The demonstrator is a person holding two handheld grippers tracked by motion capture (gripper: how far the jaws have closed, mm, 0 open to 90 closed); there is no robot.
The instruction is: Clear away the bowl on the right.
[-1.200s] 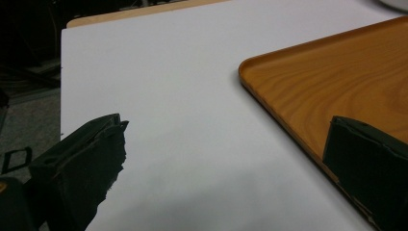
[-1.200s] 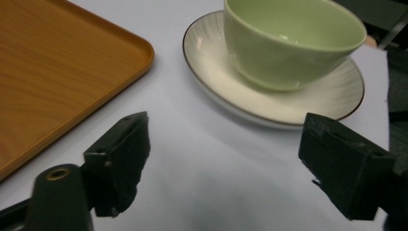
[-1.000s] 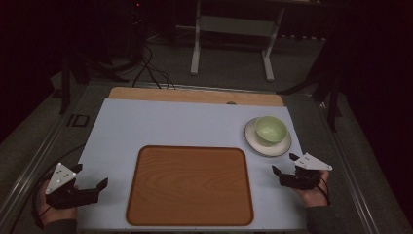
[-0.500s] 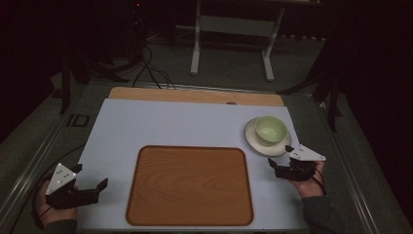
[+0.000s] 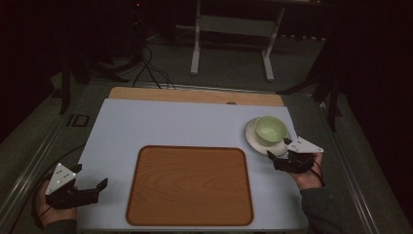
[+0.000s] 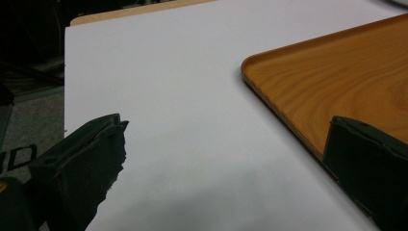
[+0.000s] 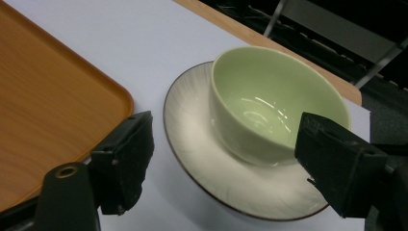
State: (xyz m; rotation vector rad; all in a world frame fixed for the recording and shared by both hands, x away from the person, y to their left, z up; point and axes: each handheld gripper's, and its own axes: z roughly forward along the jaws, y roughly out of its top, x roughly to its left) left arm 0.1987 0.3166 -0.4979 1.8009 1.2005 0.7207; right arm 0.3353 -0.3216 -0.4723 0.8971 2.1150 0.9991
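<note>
**A:** Right, the right gripper (image 5: 273, 160) sits just short of the plate (image 5: 253, 141), jaws spread wide and empty, with the green bowl (image 5: 271, 129) standing on that plate straight ahead of its tips. From its own camera the bowl (image 7: 274, 103) falls between the two jaws, a little beyond them, and the plate's (image 7: 202, 159) near rim lies just in front.

**B:** So this looks like the approach step, nothing gripped yet?

**A:** That's the reading. The next move probably calls for easing forward and closing on the bowl's wall or the plate's rim, without tipping either one.

**B:** And the other hand?

**A:** The left gripper (image 5: 100, 187) hangs at the table's near corner, jaws wide apart too, holding nothing, with the wooden tray (image 5: 190, 183) just off to its right.

**B:** Count it up.

**A:** One bowl, one plate, one tray, two grippers, all on one white table (image 5: 170, 122).
</note>
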